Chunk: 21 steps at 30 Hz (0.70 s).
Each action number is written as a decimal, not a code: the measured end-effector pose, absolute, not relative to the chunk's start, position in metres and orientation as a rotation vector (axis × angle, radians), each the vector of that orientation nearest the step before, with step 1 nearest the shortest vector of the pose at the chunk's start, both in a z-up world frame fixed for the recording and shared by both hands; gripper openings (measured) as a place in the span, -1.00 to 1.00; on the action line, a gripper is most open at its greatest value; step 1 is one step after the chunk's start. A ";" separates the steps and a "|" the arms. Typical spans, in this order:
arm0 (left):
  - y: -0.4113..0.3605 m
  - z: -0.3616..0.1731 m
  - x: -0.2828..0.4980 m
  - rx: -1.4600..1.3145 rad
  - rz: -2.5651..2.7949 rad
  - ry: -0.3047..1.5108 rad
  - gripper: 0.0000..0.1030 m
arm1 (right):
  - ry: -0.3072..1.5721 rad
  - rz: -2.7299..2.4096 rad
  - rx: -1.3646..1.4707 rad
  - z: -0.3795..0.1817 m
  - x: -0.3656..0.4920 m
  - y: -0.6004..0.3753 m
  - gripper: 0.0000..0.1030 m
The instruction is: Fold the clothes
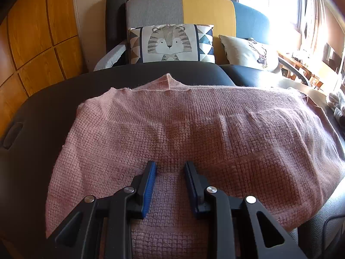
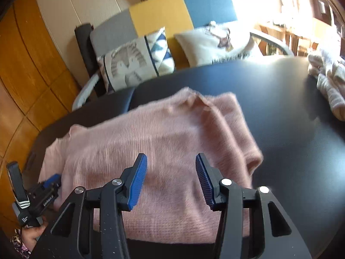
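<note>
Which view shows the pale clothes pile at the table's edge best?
The right wrist view: the pale clothes pile lies fully lit on the black table, beyond the pink sweater. The left wrist view catches only a sliver at its right border.

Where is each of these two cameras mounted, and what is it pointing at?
Left wrist view: rides the left claw, looking down over the pink sweater toward the sofa.
Right wrist view: rides the right claw, open above the sweater; the left claw and a hand show.
Both share sweater, sofa and tiger cushion.
</note>
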<state>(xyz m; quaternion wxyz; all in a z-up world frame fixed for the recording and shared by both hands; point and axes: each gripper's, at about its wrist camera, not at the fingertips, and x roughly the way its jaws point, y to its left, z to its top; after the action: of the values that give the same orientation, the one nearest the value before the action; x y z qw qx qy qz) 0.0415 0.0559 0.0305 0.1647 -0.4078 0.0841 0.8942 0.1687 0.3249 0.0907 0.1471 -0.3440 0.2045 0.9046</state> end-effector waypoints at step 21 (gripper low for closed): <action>0.058 0.049 0.055 -1.096 2.511 0.123 -0.47 | 0.270 2.580 -0.974 0.094 0.162 0.314 0.08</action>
<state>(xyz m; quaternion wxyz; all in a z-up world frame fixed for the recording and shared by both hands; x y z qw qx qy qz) 0.0551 0.0583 0.0493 0.1980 -0.3917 0.0439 0.8974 0.1622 0.3143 0.0944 0.1845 -0.3454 0.0957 0.9152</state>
